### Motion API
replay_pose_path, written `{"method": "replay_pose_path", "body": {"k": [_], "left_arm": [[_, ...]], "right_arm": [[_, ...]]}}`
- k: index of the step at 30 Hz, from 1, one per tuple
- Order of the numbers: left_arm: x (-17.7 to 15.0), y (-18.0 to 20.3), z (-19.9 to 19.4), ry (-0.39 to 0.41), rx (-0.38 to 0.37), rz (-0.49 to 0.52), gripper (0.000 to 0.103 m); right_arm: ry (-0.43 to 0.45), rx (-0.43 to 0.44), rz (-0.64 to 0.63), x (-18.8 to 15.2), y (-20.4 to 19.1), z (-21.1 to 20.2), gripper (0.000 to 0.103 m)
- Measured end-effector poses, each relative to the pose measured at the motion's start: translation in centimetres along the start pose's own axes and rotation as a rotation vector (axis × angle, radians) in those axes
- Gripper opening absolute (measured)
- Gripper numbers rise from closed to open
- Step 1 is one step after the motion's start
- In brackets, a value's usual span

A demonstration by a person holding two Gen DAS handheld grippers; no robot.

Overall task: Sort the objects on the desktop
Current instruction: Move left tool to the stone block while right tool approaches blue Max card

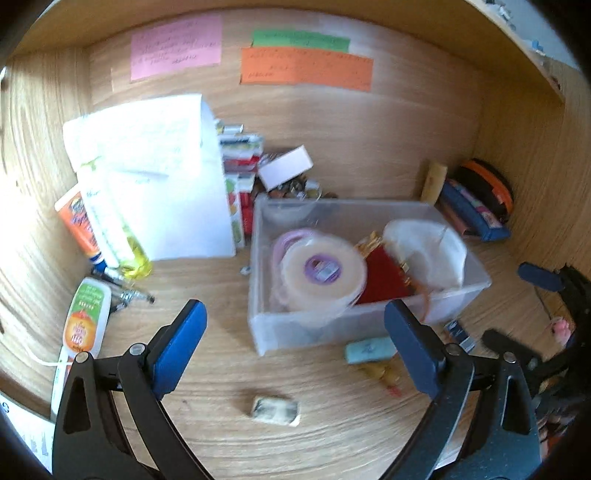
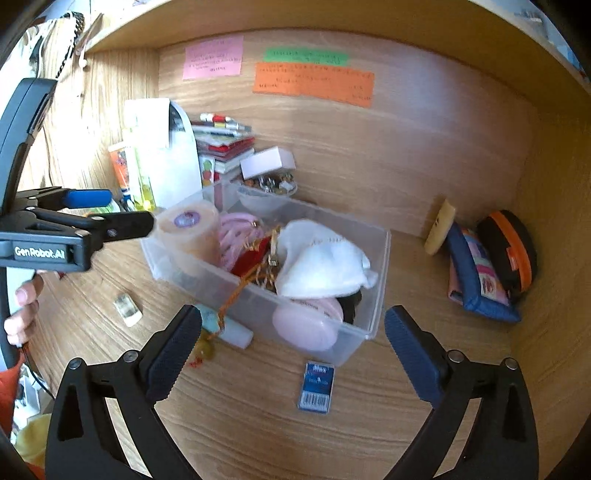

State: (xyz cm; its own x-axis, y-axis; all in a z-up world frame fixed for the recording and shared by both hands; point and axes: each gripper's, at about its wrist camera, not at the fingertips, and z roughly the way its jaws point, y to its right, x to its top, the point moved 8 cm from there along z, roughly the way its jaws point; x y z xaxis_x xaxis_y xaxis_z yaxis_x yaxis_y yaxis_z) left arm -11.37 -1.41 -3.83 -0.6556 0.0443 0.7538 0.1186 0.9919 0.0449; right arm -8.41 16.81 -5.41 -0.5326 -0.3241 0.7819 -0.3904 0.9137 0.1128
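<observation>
Both claws spread wide, empty: left gripper (image 1: 295, 350), right gripper (image 2: 291, 354). Clear bin (image 2: 376, 258), frame centre, already holds tape, cloth, cord. Still loose on desk, lower frame: eraser (image 1: 275, 410), blue packet (image 2: 316, 386). Sorting partly done.

A light oak-grain wooden desk surface (image 2: 258, 424) sits inside a wooden alcove, closed by a matching wood-grain back panel (image 2: 424, 147) and wood-grain side walls (image 1: 33, 155). A wooden shelf board (image 2: 332, 18) spans overhead. Three paper notes are stuck on the back panel: a pink rectangular one (image 1: 176, 48), a green strip (image 1: 301, 40) and an orange strip (image 1: 306, 69). Bright daylight falls from the left.
</observation>
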Motion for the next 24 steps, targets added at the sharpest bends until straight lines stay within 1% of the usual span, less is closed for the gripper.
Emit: {"method": "replay_pose_path", "body": {"k": [3, 8, 10, 14, 20, 24], "left_arm": [[-1.6, -1.3, 0.8, -0.050, 0.000, -0.001, 0.098], [-4.8, -3.1, 2.7, -0.163, 0.003, -0.006, 0.098], [-6.2, -3.4, 3.3, -0.204, 0.006, 0.002, 0.098], [-8.6, -3.2, 3.8, -0.265, -0.022, 0.008, 0.098], [-10.2, -1.9, 4.3, -0.300, -0.028, 0.051, 0.098], [-10.3, -1.3, 5.0, -0.317, -0.031, 0.049, 0.098]], "right_arm": [[-0.031, -0.023, 0.006, -1.1, 0.8, 0.5, 0.099], [-0.105, -0.048, 0.023, -3.3, 2.4, 1.8, 0.099], [-0.141, -0.062, 0.029, -4.4, 2.9, 2.4, 0.099], [-0.189, -0.070, 0.036, -6.1, 3.4, 3.0, 0.099], [-0.250, -0.015, 0.064, -7.8, 3.6, 4.0, 0.099], [-0.260, 0.004, 0.071, -8.0, 3.5, 4.8, 0.097]]}}
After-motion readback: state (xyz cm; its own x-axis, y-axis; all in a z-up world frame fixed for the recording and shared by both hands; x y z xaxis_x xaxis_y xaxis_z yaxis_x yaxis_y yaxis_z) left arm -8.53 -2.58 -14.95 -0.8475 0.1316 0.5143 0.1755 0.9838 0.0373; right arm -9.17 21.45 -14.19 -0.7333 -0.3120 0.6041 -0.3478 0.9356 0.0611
